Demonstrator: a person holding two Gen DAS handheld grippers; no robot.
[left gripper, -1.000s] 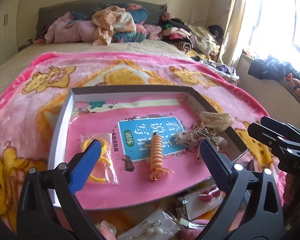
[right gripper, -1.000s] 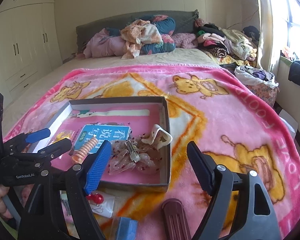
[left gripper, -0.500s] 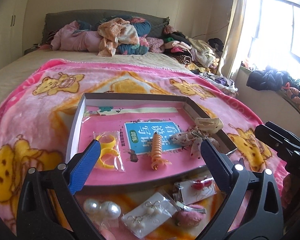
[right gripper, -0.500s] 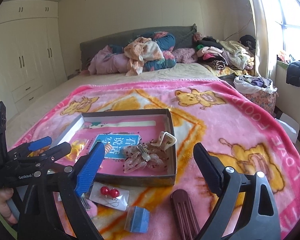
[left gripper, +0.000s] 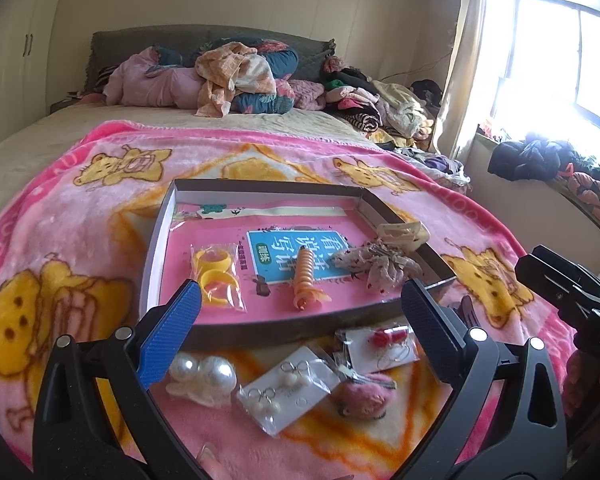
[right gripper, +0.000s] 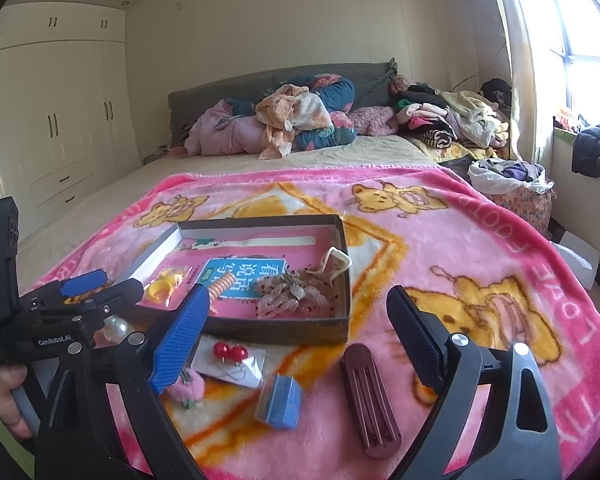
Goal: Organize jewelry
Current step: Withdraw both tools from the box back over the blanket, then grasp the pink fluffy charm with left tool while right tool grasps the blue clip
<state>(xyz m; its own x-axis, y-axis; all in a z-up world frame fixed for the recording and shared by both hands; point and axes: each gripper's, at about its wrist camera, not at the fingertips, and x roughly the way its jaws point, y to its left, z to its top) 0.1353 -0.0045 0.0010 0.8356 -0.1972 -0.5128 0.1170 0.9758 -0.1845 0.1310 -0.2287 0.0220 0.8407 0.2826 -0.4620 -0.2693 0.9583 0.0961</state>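
Note:
A shallow grey box (left gripper: 156, 240) (right gripper: 284, 330) lies on the pink blanket. It holds bagged yellow rings (left gripper: 216, 276), an orange spiral hair tie (left gripper: 305, 276), a floral bow clip (left gripper: 380, 264) and a cream claw clip (left gripper: 404, 234). In front of the box lie a pearl piece (left gripper: 202, 376), a bag of pearl earrings (left gripper: 288, 388), a pink fuzzy clip (left gripper: 362, 398) and bagged red earrings (left gripper: 384, 346) (right gripper: 230, 354). A blue block (right gripper: 280, 400) and a maroon hair clip (right gripper: 370, 396) lie to the right. My left gripper (left gripper: 300, 336) is open above the loose pieces. My right gripper (right gripper: 296, 340) is open and empty.
The pink bear blanket (right gripper: 460, 240) covers the bed. Piled clothes (left gripper: 236, 76) lie at the headboard. A window (left gripper: 560, 60) is on the right, a wardrobe (right gripper: 60, 140) on the left. The right gripper shows at the edge of the left wrist view (left gripper: 572, 296).
Both grippers have pulled back from the box and risen, bringing the loose pieces in front of it into view. Both stay open and empty.

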